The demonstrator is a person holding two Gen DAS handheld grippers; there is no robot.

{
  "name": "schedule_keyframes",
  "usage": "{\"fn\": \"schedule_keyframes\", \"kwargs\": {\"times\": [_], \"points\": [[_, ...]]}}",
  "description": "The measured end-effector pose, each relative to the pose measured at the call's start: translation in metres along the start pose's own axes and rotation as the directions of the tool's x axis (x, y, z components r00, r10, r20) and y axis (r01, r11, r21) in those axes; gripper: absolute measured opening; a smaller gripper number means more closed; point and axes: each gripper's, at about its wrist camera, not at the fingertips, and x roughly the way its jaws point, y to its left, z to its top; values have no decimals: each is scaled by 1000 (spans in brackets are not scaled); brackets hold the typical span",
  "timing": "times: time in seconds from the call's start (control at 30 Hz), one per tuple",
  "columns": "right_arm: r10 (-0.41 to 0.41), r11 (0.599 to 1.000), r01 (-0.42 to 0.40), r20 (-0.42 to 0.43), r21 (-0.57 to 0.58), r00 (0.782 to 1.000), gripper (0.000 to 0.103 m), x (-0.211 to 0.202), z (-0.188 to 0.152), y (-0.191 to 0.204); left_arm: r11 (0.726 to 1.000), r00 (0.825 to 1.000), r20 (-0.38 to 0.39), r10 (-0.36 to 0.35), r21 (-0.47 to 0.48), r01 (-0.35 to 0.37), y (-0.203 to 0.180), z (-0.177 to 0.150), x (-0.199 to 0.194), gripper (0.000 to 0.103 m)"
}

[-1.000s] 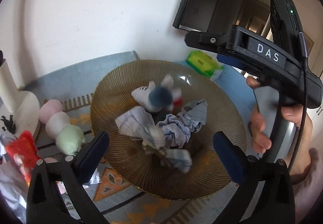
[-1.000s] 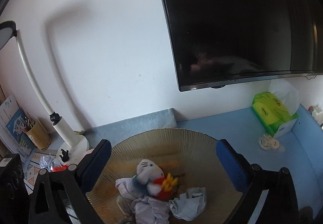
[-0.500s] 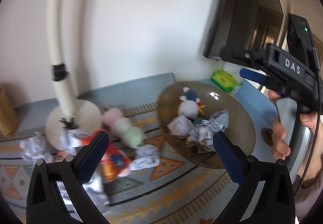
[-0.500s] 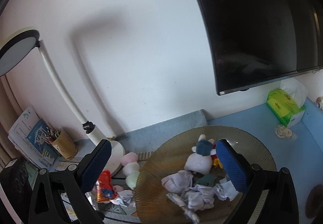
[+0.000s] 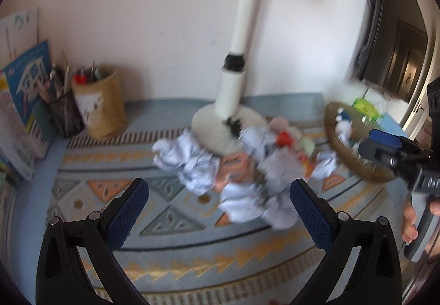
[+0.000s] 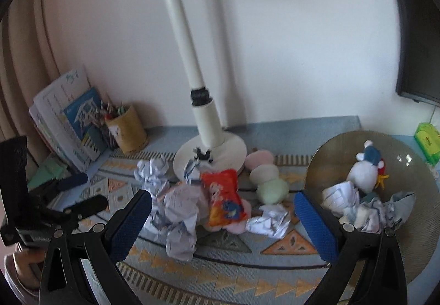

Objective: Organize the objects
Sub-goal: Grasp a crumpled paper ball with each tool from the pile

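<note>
Crumpled paper balls (image 6: pixel 178 211) and a red snack packet (image 6: pixel 223 199) litter the patterned mat (image 6: pixel 220 277) near the lamp base (image 6: pixel 211 153), others already in the woven bowl (image 6: pixel 343 145) at right, as the left gripper (image 5: pixel 220 211) and right gripper (image 6: pixel 222 225) hover, jaws apart and empty.

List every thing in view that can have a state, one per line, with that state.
Left hand-held gripper: open, holding nothing.
Right hand-held gripper: open, holding nothing.
Woven bowl: upright, partly filled.
White plush toy: lying in the bowl.
Crumpled papers: loose on the mat.
Red snack packet: lying among the papers.
Pastel plush: lying on the mat.
Desk lamp: upright.
Pencil cup: upright, full.
</note>
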Motion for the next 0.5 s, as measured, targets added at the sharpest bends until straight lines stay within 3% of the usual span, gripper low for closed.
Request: {"fn": "schedule_keyframes", "kwargs": {"times": [0.13, 0.23, 0.33, 0.5], "points": [[17, 996, -27, -116, -81, 993, 103, 34, -47, 23, 998, 997, -79, 7, 69, -1, 7, -30, 22, 102], [-17, 989, -11, -190, -149, 982, 103, 61, -72, 35, 993, 995, -104, 9, 117, 3, 2, -47, 38, 102], [-59, 979, 14, -217, -204, 974, 103, 80, -86, 44, 996, 992, -123, -21, 85, 32, 0, -49, 47, 102], [-35, 982, -11, -238, -188, 971, 103, 100, -89, 49, 998, 988, -142, -57, 2, 58, 1, -42, 69, 102]]}}
